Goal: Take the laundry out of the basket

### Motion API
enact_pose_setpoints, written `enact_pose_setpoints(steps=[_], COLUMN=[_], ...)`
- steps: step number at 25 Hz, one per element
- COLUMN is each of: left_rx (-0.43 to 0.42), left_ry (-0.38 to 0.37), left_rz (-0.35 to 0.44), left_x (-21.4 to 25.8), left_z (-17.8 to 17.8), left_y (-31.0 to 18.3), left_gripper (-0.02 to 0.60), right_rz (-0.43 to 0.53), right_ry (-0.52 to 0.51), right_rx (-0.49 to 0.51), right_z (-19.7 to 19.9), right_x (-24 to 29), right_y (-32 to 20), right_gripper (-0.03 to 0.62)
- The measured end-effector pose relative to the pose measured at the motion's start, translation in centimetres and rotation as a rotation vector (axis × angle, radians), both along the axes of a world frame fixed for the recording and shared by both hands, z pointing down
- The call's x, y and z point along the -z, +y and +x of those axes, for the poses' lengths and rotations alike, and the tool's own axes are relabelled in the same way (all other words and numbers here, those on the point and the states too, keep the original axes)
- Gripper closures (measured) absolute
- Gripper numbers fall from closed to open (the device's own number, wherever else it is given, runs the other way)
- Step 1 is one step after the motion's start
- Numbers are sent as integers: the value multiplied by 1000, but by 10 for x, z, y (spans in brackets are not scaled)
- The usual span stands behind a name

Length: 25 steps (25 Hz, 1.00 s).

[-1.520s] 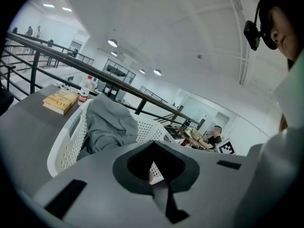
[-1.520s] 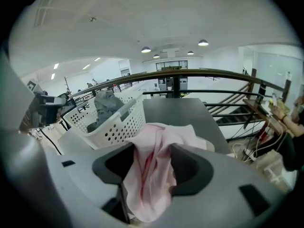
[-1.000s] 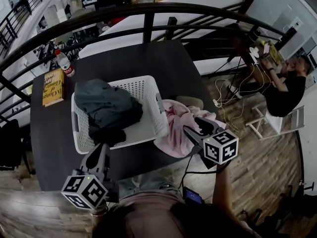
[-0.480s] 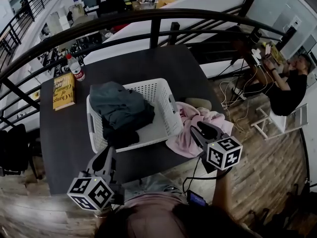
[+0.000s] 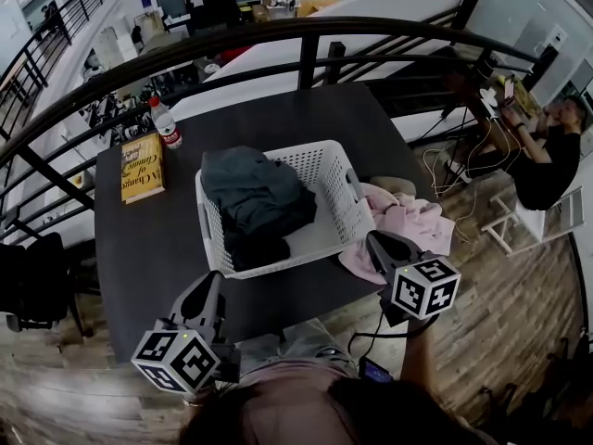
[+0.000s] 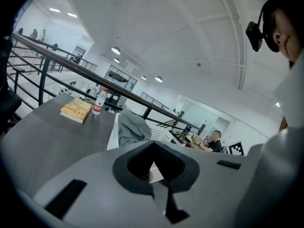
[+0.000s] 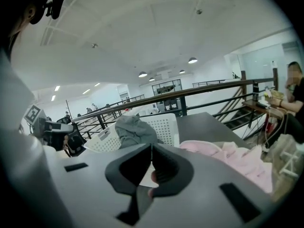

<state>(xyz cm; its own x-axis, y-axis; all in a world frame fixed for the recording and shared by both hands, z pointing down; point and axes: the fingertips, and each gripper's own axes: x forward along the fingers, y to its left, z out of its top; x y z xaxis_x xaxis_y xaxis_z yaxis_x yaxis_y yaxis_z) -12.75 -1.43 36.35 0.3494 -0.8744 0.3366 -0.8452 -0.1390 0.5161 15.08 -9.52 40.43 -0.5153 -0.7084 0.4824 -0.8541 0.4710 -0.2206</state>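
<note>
A white laundry basket (image 5: 334,170) stands on the dark table (image 5: 148,248). In it lie a heap of grey-green clothes (image 5: 255,193) and a black piece (image 5: 255,248). A pink garment (image 5: 412,225) lies on the table right of the basket. My right gripper (image 5: 373,239) hangs at the table's near edge, just short of the pink garment (image 7: 228,156). Its jaws have just been closing and are now shut with nothing between them. My left gripper (image 5: 211,281) is at the near edge below the basket's left corner, shut and empty. The left gripper view shows the basket (image 6: 161,136) and grey clothes (image 6: 130,129) ahead.
A yellow book (image 5: 142,165) and a water bottle (image 5: 167,123) lie at the table's far left. A black curved railing (image 5: 306,35) runs behind the table. A person (image 5: 547,156) sits at the far right, and a black chair (image 5: 28,276) stands at the left.
My right gripper has drawn back from the pink garment toward the near edge and its jaws have closed. The left gripper has shifted too, and the view has swung so the basket sits further right.
</note>
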Motion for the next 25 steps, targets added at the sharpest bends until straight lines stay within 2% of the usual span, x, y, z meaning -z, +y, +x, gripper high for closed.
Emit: enact_pose_setpoints(steps=[5,14,20,25], left_rx=[-29,-82,-93,-103], left_ry=[9,14,6,-5], left_rz=[16,21,28,35], left_x=[3,1,-5,-7], left_z=[-16,-50,-69,-79], left_y=[12,35,46,52], left_gripper=[581,581,582,582], right_rz=[20,33,72,102], right_ry=[45,5,24,1], right_rx=[28,22,-11,8], right_z=[-35,-89,-109,-130], right_x=[-2,0,6,12], right_y=[18,47,58,67], right_gripper=[577,577,577,579])
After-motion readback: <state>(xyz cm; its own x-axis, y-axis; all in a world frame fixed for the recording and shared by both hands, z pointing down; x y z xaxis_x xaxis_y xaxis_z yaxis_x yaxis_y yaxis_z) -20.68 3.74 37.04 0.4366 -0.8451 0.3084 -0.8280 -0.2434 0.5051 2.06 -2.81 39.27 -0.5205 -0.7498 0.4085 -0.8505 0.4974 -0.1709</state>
